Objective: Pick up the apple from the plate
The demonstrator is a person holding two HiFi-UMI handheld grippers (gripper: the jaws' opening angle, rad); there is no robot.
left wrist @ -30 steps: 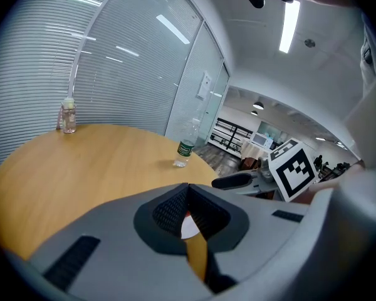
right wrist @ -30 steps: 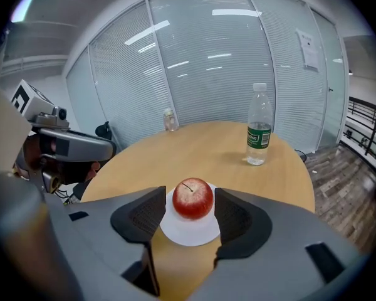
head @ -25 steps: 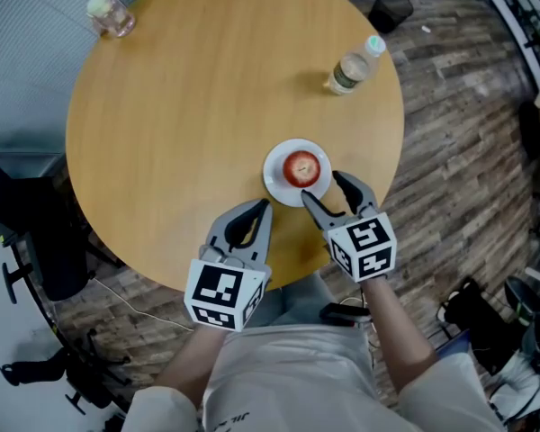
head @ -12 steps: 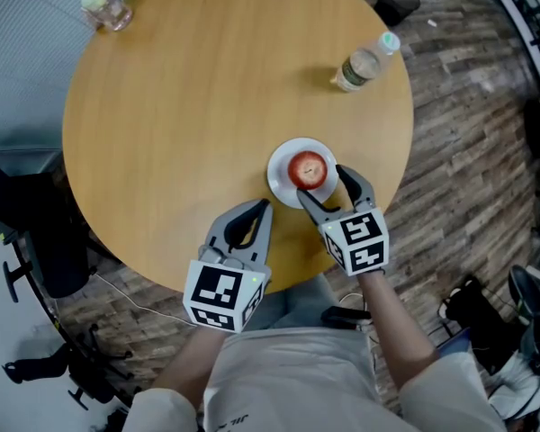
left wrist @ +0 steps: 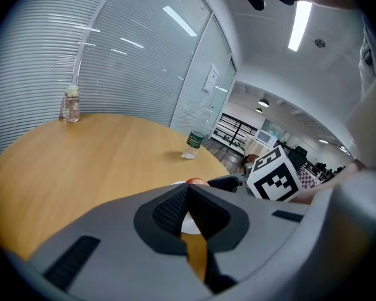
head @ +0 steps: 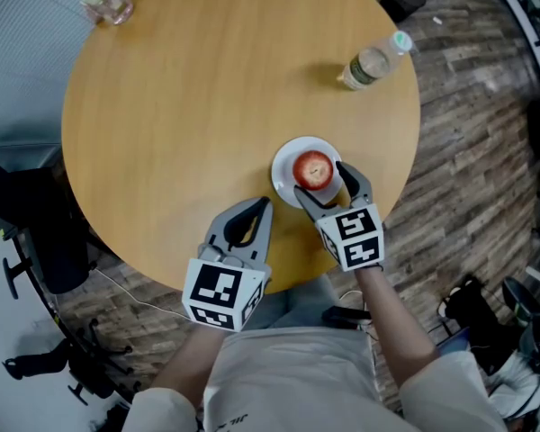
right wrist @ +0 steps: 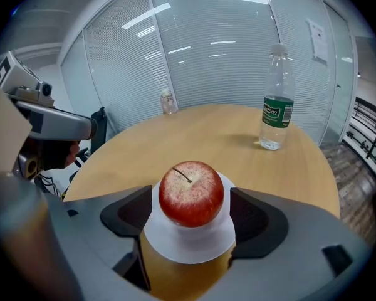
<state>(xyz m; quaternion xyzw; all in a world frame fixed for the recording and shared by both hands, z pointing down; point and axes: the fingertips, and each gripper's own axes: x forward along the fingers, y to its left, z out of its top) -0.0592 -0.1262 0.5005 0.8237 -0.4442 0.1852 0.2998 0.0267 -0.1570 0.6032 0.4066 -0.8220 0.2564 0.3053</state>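
One red apple (right wrist: 191,193), speckled, dark stem, upright on white plate (right wrist: 188,246)

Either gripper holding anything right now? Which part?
Nothing is held. The right gripper has its fingers opening either side of the apple on the plate, not pressing it. The left gripper is shut and empty.

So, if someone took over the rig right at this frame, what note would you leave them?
Right tongs: jaws opening, one on either side of the apple, pads not pressing on it.
Left tongs: shut, empty, over the table, apart from the plate.
Apple: upright on the white plate, near the table's front edge.
Done: approach, jaws placed round the apple.
Left: close on the apple and lift it off the plate.
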